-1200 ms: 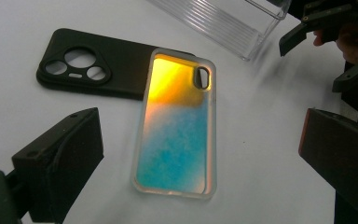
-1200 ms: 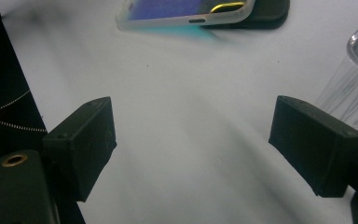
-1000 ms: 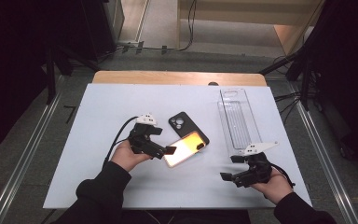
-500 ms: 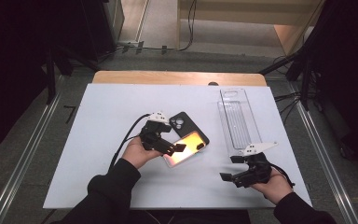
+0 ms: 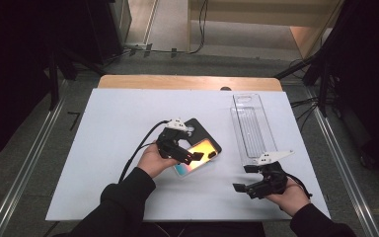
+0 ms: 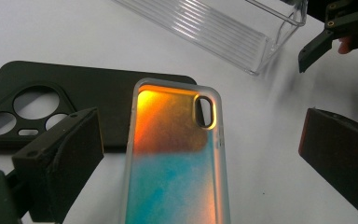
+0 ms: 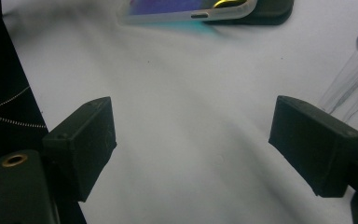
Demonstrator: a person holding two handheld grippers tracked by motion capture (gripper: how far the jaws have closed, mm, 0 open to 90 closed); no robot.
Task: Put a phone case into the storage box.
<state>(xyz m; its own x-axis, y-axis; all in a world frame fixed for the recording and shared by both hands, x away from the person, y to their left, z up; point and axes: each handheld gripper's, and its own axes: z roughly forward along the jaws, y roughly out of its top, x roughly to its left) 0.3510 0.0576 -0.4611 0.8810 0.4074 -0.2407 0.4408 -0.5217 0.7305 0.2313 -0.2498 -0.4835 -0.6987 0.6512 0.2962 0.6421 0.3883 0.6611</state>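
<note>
Bench: white bench [image 5: 108,148], dark room all around.
Colorful phone case [image 6: 175,158]: lies flat mid-bench, its far end resting on the black phone case [image 6: 98,93].
Left gripper [image 5: 190,157]: jaws spread wide, one on each side of the colorful phone case, not pressing it.
Right gripper [image 5: 243,178]: near right, jaws spread, nothing between them.
Clear tray [image 5: 252,127]: far right on the bench.
</note>
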